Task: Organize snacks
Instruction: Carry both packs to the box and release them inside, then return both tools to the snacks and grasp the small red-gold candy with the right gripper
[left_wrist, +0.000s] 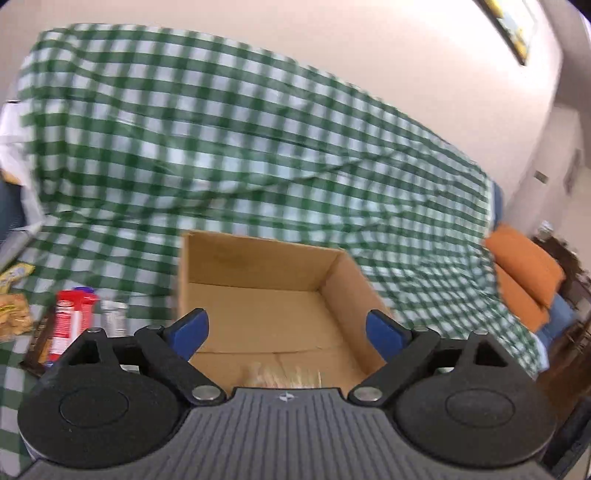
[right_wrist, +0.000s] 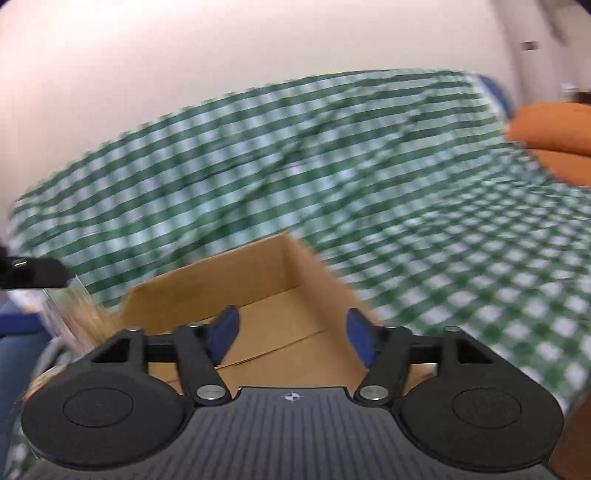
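Both tongs gape over the cardboard box.

Each camera sits just behind its own tool and looks forward and somewhat downward along the blue fingers, close above an open cardboard box on a green checked cloth. The left wrist view faces the box squarely, with snack packets at its near left. Both views share the box, the cloth, orange cushions at far right and the pale wall; both are blurred.
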